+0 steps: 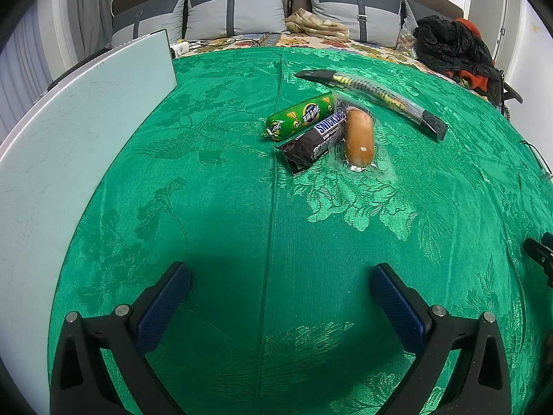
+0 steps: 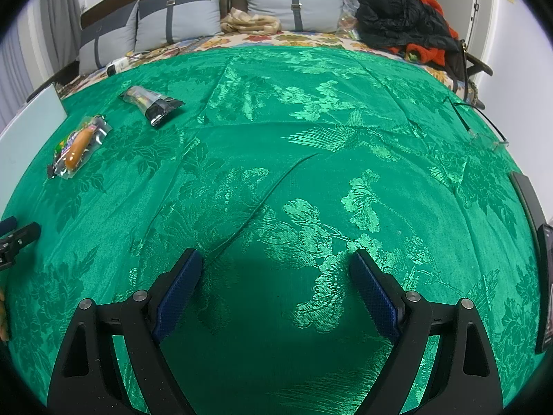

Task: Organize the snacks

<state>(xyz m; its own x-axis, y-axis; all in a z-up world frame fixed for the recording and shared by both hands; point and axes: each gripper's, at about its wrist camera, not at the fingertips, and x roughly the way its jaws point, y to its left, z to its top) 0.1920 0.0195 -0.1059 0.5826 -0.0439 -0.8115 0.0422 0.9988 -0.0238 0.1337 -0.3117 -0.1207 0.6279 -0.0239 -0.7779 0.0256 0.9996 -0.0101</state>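
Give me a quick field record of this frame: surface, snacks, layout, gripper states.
surface: green floral cloth
snacks: green sausage roll; Snickers bar; clear-packed sausage; long black-and-yellow packet
layout: first three clustered and touching; long packet lies apart, behind them
side item: pale board on the left of the cloth
left gripper: jaws wide apart, holding nothing, short of the snacks
right gripper: jaws wide apart, over bare cloth
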